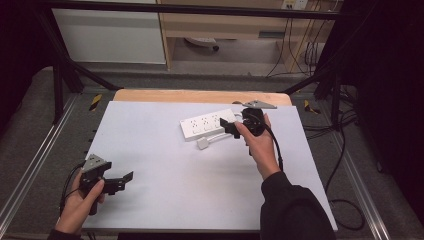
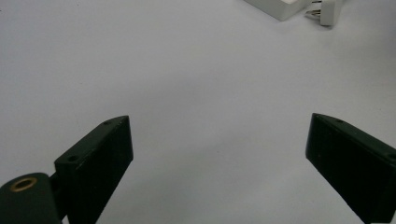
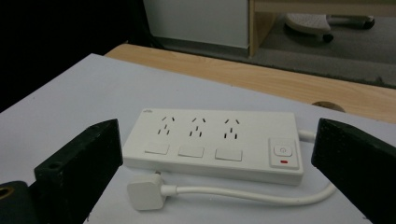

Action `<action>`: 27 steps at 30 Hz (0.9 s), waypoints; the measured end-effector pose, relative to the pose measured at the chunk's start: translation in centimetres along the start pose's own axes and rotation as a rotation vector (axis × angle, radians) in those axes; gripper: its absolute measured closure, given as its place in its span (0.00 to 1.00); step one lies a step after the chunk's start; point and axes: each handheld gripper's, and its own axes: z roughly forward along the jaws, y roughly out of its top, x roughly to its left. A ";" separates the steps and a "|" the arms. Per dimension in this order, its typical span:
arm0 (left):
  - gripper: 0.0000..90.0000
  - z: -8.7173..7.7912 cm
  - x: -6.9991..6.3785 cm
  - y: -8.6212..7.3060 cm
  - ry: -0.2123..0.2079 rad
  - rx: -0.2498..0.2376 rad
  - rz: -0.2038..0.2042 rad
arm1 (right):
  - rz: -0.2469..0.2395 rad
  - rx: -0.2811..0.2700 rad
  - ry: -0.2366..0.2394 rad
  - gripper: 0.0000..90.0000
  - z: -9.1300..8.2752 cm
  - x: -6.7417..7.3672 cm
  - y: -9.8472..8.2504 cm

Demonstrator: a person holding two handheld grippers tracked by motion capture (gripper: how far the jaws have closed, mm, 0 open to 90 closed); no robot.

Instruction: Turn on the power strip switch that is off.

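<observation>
Black jaws of the right tool stand spread wide with nothing between the pads; they frame the white power strip without touching it. In the high view the right tool is held in the person's right hand just beside the strip's near end, and the hand and tool body cover that end of the strip, so contact there cannot be judged from above. Strip lies flat on the white surface, toward its far right part; three socket groups, three blank rocker switches and one master button with a red mark face up. White plug lies loose on the surface in front of the strip, prongs toward it, unplugged; its cord curves off behind the right jaw, where its run is hidden.

Left tool, jaws equally spread, empty, above bare surface. In the high view it sits at the near left corner in the left hand, well apart from the strip. In the left gripper view a corner of the strip and the plug are cut off by the top edge.

Wooden tabletop edge shows beyond the white sheet.
</observation>
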 end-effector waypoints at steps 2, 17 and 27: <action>0.08 0.0 0.0 0.0 0.002 -0.002 -0.003 | 0.006 -0.007 -0.004 0.04 -0.6 -0.2 0.0; 0.08 -0.1 0.1 0.0 0.002 -0.005 -0.007 | 0.004 -0.030 -0.057 0.02 -4.1 -2.2 -0.9; 0.08 -0.3 0.3 0.0 0.007 -0.011 -0.008 | 0.001 -0.017 -0.079 0.04 -7.4 -3.2 -1.9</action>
